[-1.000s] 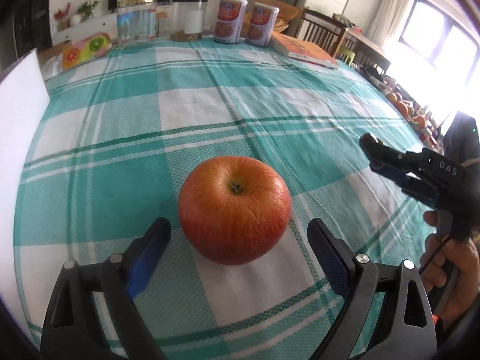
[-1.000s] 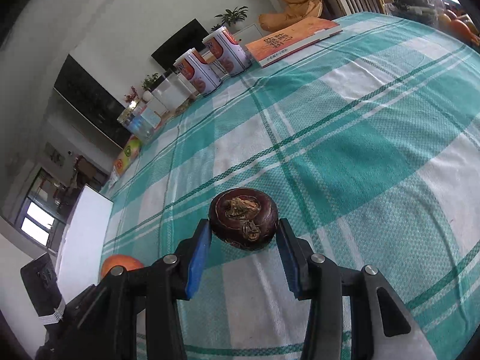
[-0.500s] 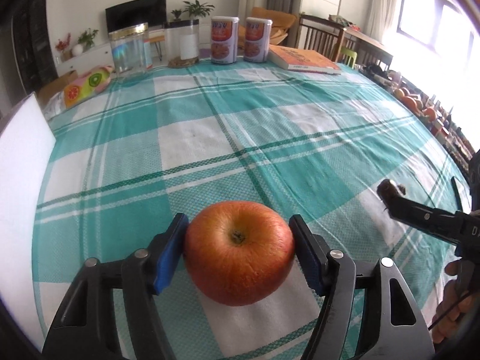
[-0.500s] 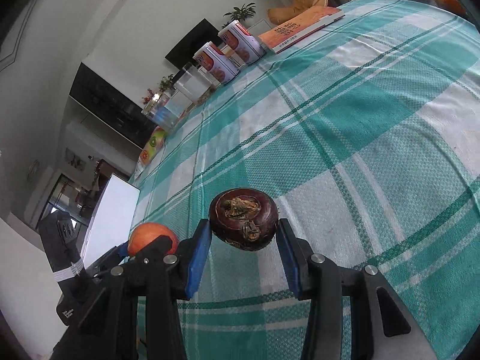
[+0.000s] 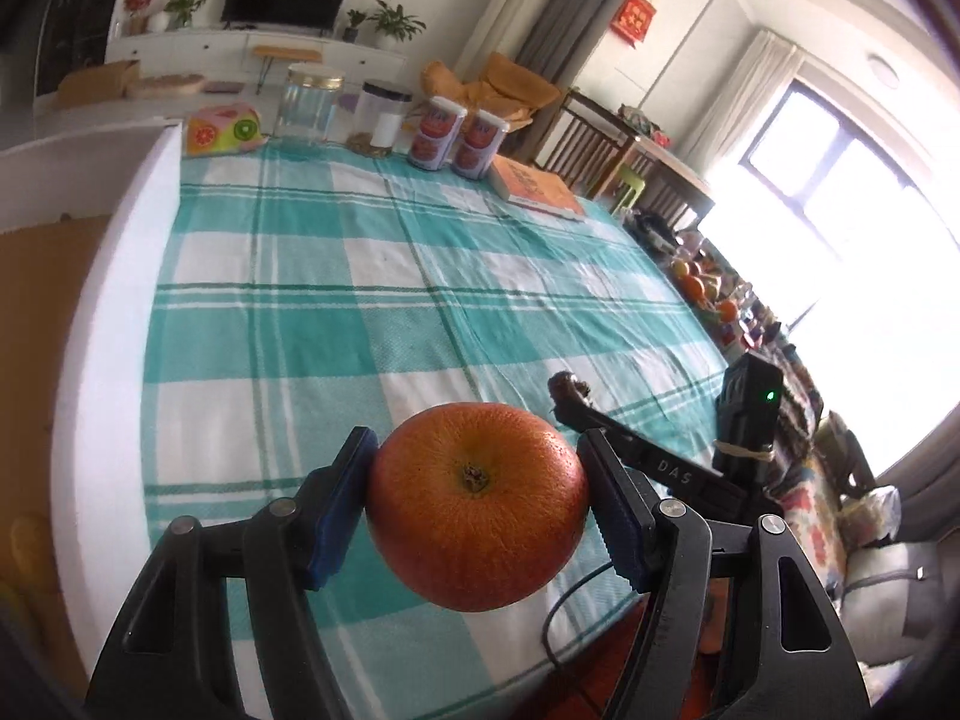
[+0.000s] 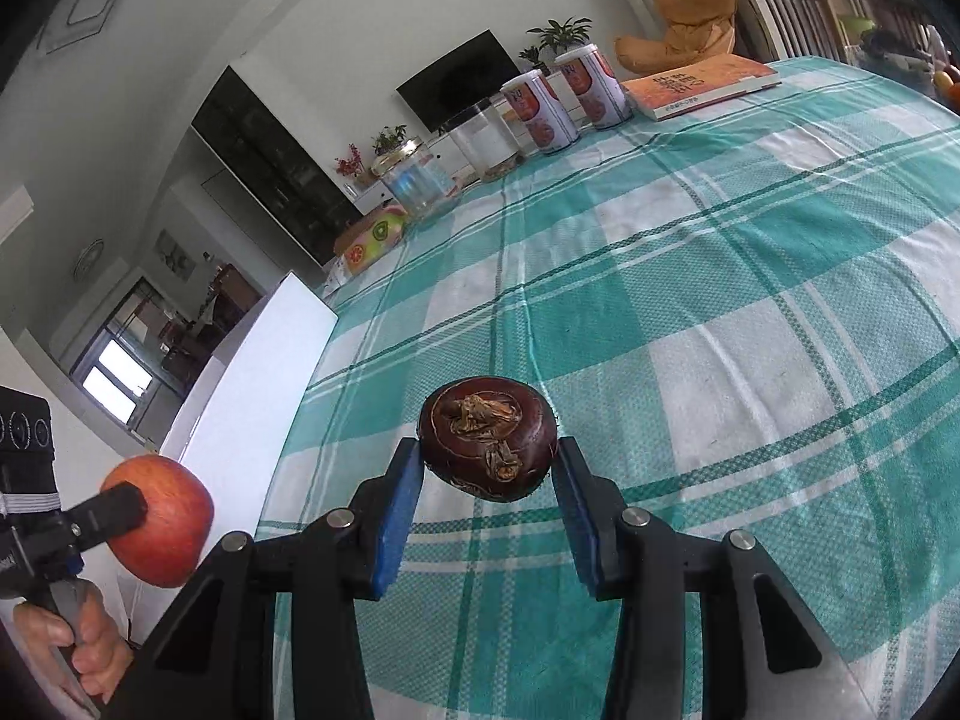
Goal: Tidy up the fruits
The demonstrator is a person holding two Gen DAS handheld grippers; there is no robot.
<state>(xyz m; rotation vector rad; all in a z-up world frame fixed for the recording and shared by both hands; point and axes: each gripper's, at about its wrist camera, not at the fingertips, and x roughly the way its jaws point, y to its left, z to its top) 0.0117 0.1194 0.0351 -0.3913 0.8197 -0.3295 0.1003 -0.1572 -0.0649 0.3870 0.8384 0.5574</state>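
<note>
The round red-orange apple (image 5: 477, 507) sits clamped between the left gripper's (image 5: 480, 510) blue-padded fingers, lifted above the bench's teal-and-white checked cloth (image 5: 360, 312). The right gripper (image 6: 487, 474) pinches a dark brown water chestnut (image 6: 487, 447); "DAS" is printed on its arm. At the bench's far edge stand two labelled tins (image 5: 459, 135), an orange book (image 5: 537, 187) and a clear glass jar (image 5: 307, 102).

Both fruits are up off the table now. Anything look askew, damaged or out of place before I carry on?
Nothing stands out. The apple sits squarely between the left hand-held gripper's pads, and the dark brown fruit sits centred in the right hand-held gripper. The checked tablecloth shows no spill, and the cans stand upright.
</note>
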